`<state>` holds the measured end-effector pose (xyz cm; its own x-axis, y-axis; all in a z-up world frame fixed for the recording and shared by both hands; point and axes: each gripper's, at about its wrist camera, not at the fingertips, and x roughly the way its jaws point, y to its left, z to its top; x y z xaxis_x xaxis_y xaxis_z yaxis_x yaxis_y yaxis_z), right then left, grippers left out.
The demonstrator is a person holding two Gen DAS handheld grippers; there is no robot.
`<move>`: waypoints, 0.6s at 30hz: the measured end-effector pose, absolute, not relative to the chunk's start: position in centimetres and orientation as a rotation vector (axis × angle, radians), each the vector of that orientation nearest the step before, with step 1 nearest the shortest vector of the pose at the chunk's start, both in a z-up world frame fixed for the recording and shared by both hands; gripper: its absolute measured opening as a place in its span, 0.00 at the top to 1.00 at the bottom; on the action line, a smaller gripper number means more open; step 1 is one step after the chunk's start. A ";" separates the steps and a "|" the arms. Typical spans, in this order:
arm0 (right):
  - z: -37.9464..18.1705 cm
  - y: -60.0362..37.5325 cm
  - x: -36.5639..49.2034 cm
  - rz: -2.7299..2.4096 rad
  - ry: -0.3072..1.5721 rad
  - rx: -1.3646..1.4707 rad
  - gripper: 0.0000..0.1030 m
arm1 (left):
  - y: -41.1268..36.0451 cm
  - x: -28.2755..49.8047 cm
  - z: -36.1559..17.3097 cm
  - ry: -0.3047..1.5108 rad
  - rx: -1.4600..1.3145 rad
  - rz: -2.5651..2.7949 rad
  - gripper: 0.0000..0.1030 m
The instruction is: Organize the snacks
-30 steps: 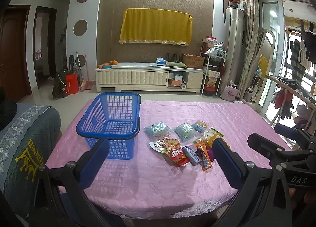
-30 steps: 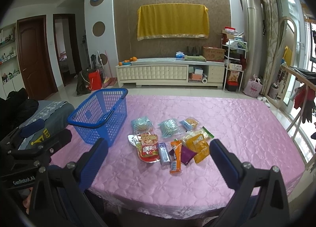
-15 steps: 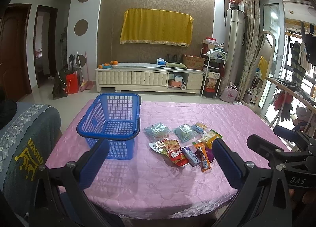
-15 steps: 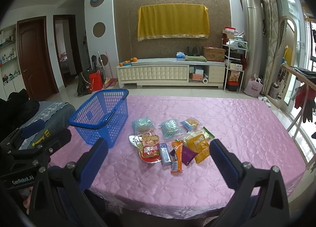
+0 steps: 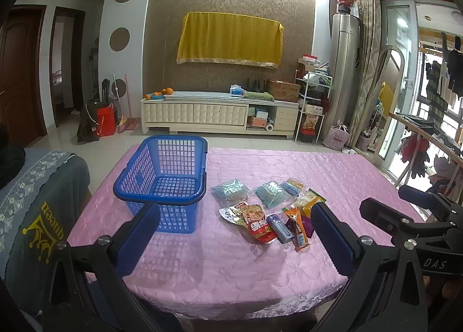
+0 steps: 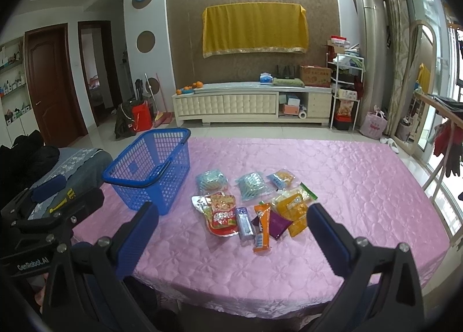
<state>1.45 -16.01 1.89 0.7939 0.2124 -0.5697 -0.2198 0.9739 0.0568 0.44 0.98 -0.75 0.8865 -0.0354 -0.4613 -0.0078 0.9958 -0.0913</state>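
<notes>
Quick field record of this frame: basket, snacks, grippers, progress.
basket: blue basket, empty, left part of the table
snacks: pile of packets on the pink cloth, right of the basket, none inside it
left gripper: jaws open, holding nothing, short of the snacks
right gripper: jaws open, holding nothing
progress: no snack moved yet

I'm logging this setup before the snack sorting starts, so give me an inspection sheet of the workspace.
Surface: table under a pink quilted cloth.
Job's things: blue basket, empty, left of the snack packets, which lie loose in a cluster on the cloth.
Clutter: nothing seen on the table beyond these.
Grippers: left gripper and right gripper both open, holding nothing, at the near edge.
Cables: nothing seen.
Surroundings: grey cushion at left, cabinet against the far wall.
</notes>
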 end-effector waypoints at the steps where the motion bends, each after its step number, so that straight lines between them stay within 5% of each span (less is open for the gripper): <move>1: 1.9 -16.0 1.5 0.233 0.612 -0.011 0.00 | 1.0 0.5 -0.8 0.481 -0.093 -0.014 0.00; 18: 3.4 -17.6 6.2 0.168 0.593 -0.084 0.00 | -1.0 6.1 1.1 0.514 -0.085 -0.050 0.00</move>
<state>6.18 -17.56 3.37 0.8159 0.1334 -0.5626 -0.1816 0.9829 -0.0303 6.08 -0.97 1.11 0.8696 -0.0691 -0.4890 0.0265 0.9953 -0.0936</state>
